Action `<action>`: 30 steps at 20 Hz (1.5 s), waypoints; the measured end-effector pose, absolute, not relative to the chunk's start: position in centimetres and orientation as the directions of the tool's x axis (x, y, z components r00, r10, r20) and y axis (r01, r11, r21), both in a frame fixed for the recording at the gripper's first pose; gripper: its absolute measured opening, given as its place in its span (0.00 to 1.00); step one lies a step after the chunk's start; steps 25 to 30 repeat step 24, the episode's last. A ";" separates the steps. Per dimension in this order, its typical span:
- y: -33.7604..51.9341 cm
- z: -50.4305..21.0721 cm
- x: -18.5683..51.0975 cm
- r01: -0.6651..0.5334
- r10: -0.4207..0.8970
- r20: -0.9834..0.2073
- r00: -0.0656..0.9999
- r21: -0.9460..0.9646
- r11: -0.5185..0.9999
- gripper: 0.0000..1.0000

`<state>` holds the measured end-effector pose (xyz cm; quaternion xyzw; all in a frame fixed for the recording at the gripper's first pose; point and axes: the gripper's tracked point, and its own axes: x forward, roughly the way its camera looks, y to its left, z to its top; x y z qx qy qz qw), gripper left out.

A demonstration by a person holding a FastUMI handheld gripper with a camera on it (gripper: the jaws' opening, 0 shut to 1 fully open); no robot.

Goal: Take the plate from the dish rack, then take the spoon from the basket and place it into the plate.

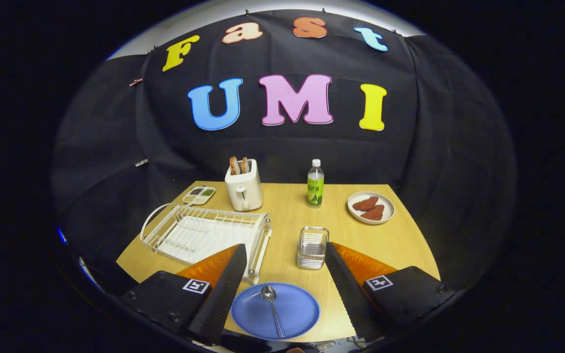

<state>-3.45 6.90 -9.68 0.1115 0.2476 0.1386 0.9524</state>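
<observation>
The hand-held gripper [282, 255] is released, fingers spread wide; between them the spoon [272, 304] lies in the blue plate [297, 314].

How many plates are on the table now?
2. The blue plate, holding the spoon, lies between the open claw fingers. The white plate sits beyond them, right of the bottle.

A light wooden table [282, 215] stands ahead of the gripper, with black cloth wall [115, 147] hanging beyond it, lit from above.
</observation>
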 end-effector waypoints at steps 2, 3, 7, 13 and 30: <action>6.1 -6.3 -2.6 -0.201 0.302 -0.387 0.871 0.280 0.939 0.99; 5.6 -4.7 -2.2 -0.193 0.287 -0.354 0.890 0.278 0.941 0.99; 3.3 0.2 -1.2 -0.169 0.225 -0.241 0.944 0.231 0.958 0.98; 1.4 3.2 -0.6 -0.137 0.176 -0.172 0.969 0.218 0.966 0.98; 0.7 2.6 0.1 -0.132 0.175 -0.167 0.970 0.240 0.962 0.98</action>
